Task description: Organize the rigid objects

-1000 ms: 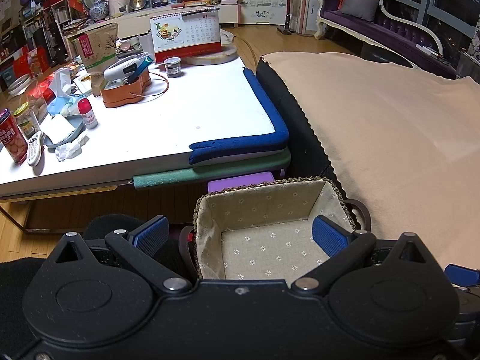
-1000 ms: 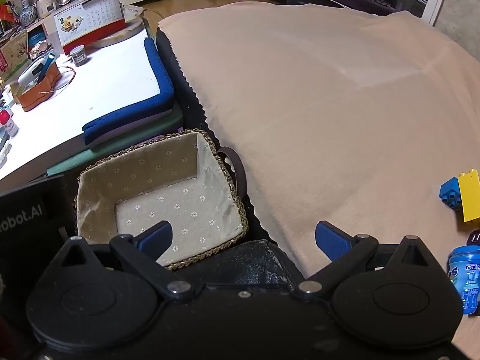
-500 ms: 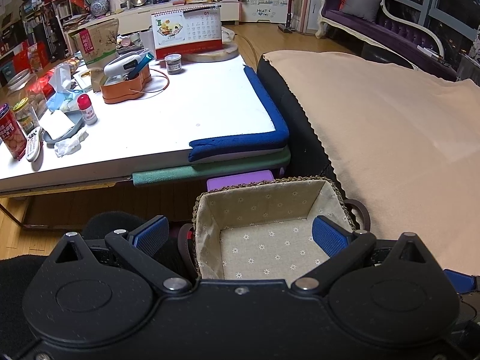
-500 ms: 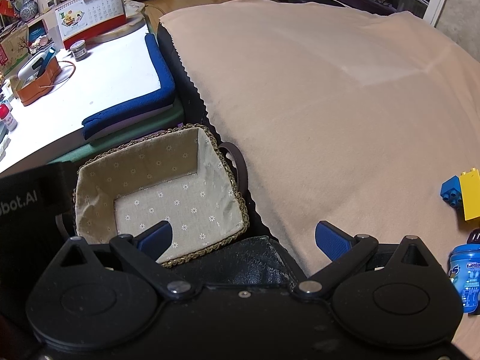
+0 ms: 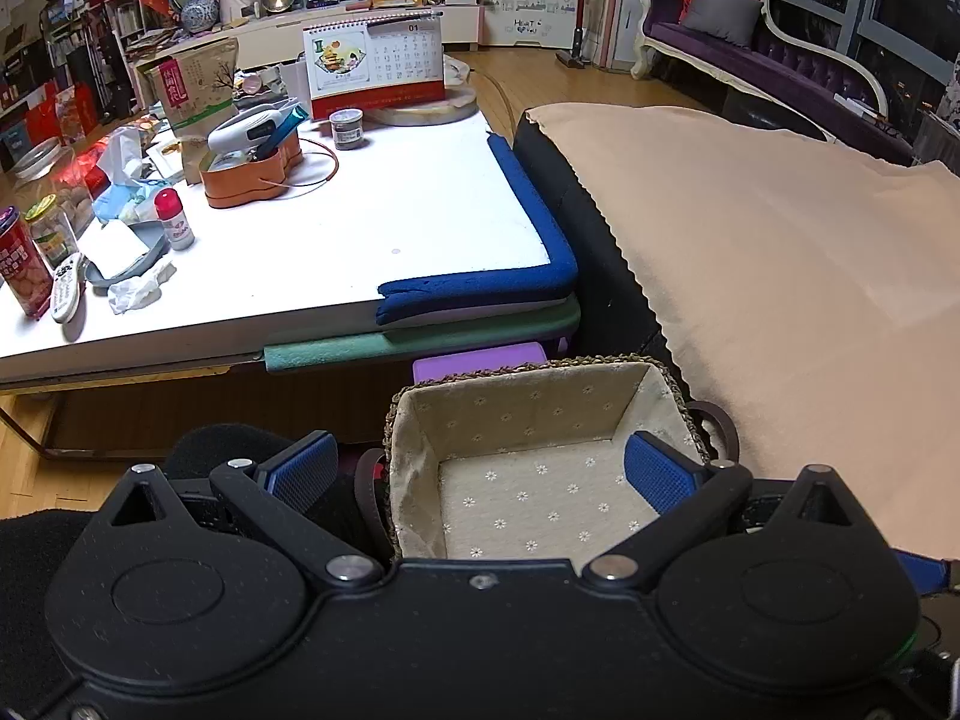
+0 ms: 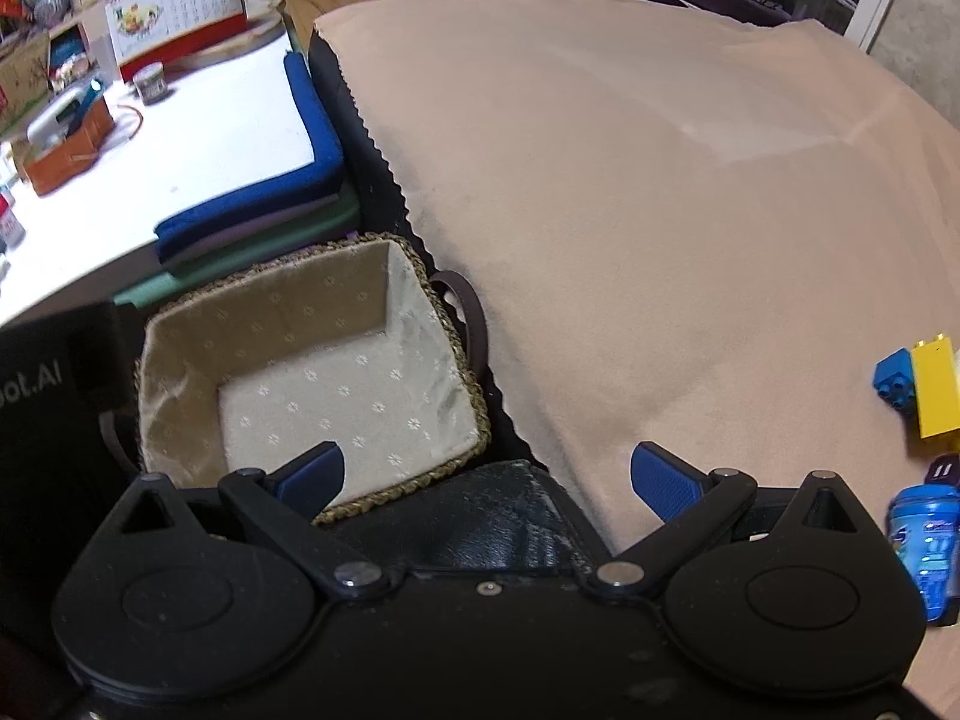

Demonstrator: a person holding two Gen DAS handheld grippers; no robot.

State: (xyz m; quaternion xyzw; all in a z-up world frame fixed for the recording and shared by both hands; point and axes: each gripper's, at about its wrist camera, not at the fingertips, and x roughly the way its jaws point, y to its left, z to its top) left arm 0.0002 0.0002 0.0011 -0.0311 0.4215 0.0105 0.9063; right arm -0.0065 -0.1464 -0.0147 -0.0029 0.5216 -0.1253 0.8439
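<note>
low in the middle of the left wrist frame sits a woven basket [image 5: 540, 474] lined with flowered cloth, nothing inside it. the left tool [image 5: 480, 474] hangs over it with its blue pads spread wide and released, one pad [image 5: 657, 474] over the basket's right side, the other outside its left rim. above the basket, a white worktop [image 5: 360, 222] fills the upper left of the frame, carrying a desk calendar [image 5: 375, 63], an orange box [image 5: 249, 174] and a small jar [image 5: 347, 128]. a beige cloth [image 5: 780, 276] covers the right half.

in the right wrist frame the same basket [image 6: 180, 396] lies at lower left, just beside the edge of the beige cloth [image 6: 630, 180]. the right tool [image 6: 486, 474] is also released, gripping nothing, its pads wide apart. at the right edge of that frame, on the cloth, lie a blue brick [image 6: 894, 381] touching a yellow brick [image 6: 935, 387], and below them a blue canister [image 6: 927, 552], all well apart from the basket.
</note>
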